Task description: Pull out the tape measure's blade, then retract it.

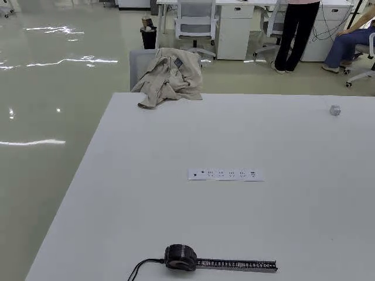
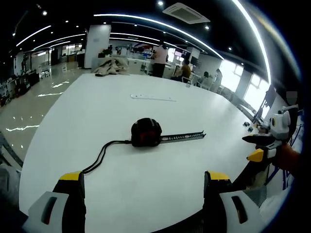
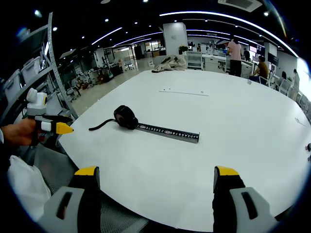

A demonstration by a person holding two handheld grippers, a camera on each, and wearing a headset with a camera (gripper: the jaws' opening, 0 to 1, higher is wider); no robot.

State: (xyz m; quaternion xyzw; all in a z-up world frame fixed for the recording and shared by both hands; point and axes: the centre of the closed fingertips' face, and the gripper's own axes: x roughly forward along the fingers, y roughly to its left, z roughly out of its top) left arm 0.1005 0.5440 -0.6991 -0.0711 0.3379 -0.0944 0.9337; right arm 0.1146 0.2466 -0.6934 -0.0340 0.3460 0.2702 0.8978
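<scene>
A black tape measure (image 1: 180,257) lies on the white table (image 1: 234,134) near its front edge, its blade (image 1: 237,265) pulled out a short way to the right and its black wrist cord (image 1: 140,267) trailing left. In the left gripper view the tape measure (image 2: 146,132) sits ahead of my left gripper (image 2: 145,182), which is open and holds nothing. My right gripper (image 3: 158,177) is open too, short of the table edge, with the tape measure (image 3: 126,117) and blade (image 3: 167,132) beyond it. Each gripper is held off the table by a hand.
A white socket strip (image 1: 225,174) is set into the middle of the table. A small grey object (image 1: 334,110) lies at the far right. A beige jacket (image 1: 170,76) hangs over a chair at the far edge. People and desks stand beyond.
</scene>
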